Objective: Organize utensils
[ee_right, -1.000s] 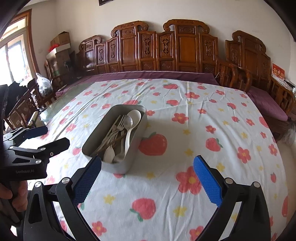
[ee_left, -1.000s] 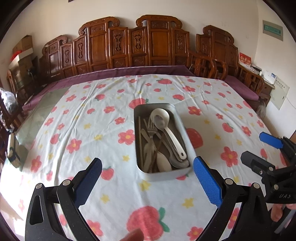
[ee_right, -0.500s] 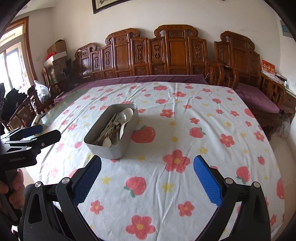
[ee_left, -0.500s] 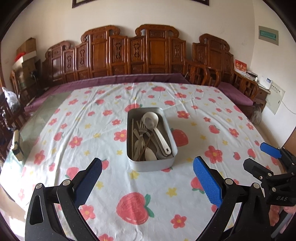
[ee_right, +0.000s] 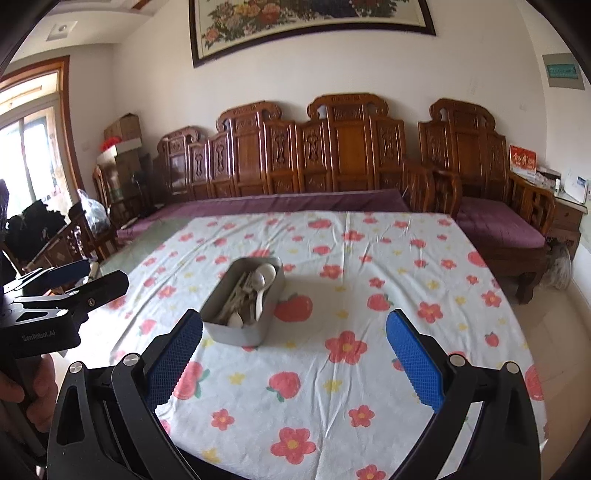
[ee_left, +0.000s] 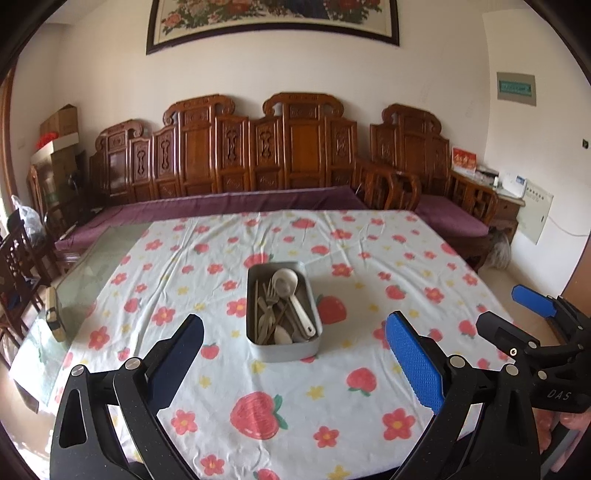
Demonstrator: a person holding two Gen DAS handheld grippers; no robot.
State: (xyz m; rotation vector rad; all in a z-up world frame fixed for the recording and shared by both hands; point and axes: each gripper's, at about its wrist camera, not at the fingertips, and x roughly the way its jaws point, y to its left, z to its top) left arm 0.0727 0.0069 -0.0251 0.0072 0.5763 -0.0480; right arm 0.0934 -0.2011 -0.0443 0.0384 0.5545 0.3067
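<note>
With every utensil lying in the metal tin at frame centre, both the left gripper and right gripper hang wide apart and empty, so the sorting looks finished or unstarted.

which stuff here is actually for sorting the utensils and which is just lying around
For the job:
- metal tin on the floral tablecloth
- white ladle, forks, spoons and chopsticks piled in the tin
- left gripper and right gripper, both open and empty

Just lying about:
- wooden bench
- cardboard boxes
- framed painting
</note>
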